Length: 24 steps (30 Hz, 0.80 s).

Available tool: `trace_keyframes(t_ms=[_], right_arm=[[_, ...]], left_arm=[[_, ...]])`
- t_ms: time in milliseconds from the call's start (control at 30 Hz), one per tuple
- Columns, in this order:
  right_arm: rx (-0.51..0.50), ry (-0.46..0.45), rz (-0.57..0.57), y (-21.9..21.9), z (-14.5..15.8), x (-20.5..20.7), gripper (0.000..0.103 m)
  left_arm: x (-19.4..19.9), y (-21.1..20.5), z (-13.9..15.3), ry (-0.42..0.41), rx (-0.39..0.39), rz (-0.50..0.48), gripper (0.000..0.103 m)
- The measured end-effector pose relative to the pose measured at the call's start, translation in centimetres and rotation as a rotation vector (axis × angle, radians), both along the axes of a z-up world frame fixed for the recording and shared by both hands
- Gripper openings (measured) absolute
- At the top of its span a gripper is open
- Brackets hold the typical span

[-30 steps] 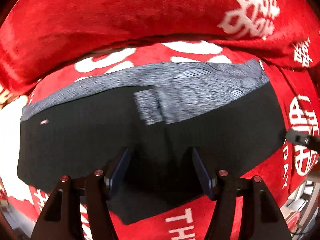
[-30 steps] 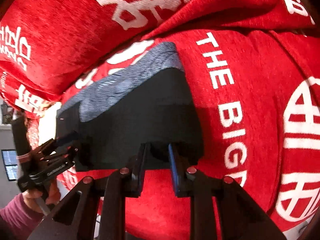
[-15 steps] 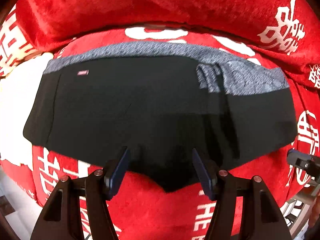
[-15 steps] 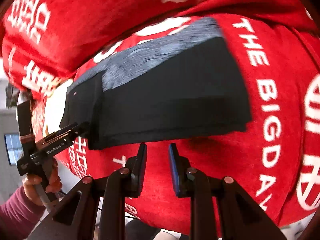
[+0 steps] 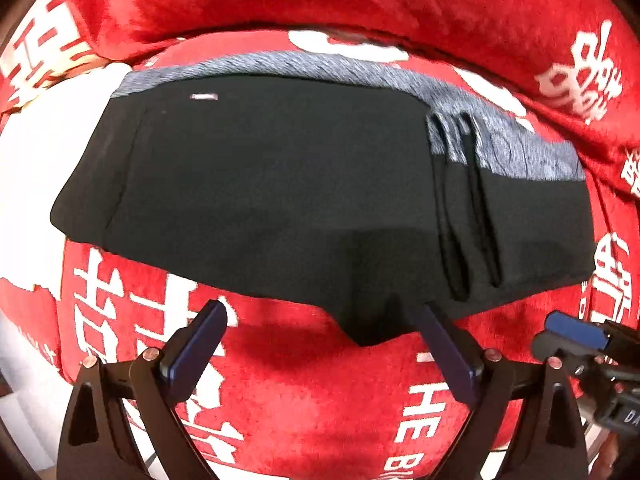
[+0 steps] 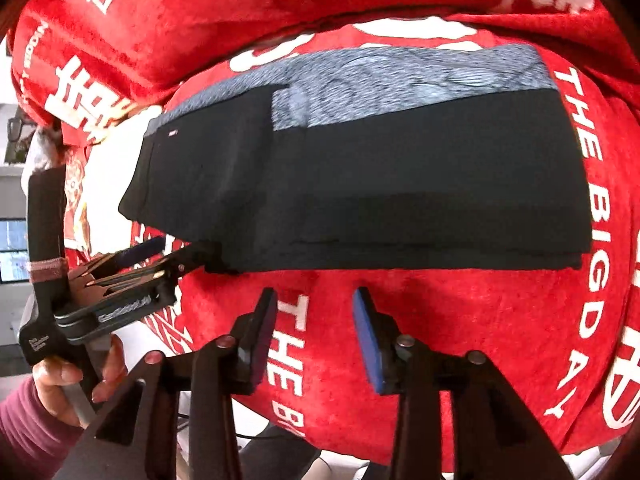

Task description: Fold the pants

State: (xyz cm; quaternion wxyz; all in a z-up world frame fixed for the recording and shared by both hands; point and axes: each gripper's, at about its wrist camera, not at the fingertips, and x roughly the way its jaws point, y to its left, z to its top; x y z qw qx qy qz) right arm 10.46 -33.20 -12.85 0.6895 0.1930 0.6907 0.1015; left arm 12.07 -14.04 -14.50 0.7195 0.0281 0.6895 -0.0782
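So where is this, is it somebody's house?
Probably a home. The pants lie on a plush red cover that looks like a sofa or bed, and a window or screen shows at the edge.

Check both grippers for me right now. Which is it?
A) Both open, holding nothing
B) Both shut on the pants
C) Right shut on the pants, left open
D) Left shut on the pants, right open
A: the left gripper and the right gripper both have fingers spread over the red blanket, short of the pants.
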Motion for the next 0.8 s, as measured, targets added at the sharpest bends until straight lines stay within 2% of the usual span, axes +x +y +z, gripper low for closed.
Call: trace_keyframes(t_ms=[300,433,533,600,800], right_arm=[[-0.04,0.011,0.088,4.8,0.4,1.5,0.057],[-0.052,0.027,0.129,7.0,0.1,2.0,0.058],[-0.085,0.025,0.164,8.7,0.1,2.4,0.067],[-0.109,0.014,0.186,9.7,0.2,2.7,0.078],[-0.153,0.001,0.263,11.9,0.0,3.3,0.079]], left_arm=[[0.1,4.4,-0.4,0.025,0.009,0.061,0.097],[0.1,6.4,-0.6,0.034,0.009,0.086,0.097],[0.2,8.3,-0.8,0.026,0.016,0.112,0.097],[0.3,9.7,-1.0,0.022,0.017,0.139,0.097],[0.6,13.5,-2.1,0.061,-0.044,0.213,0.097]])
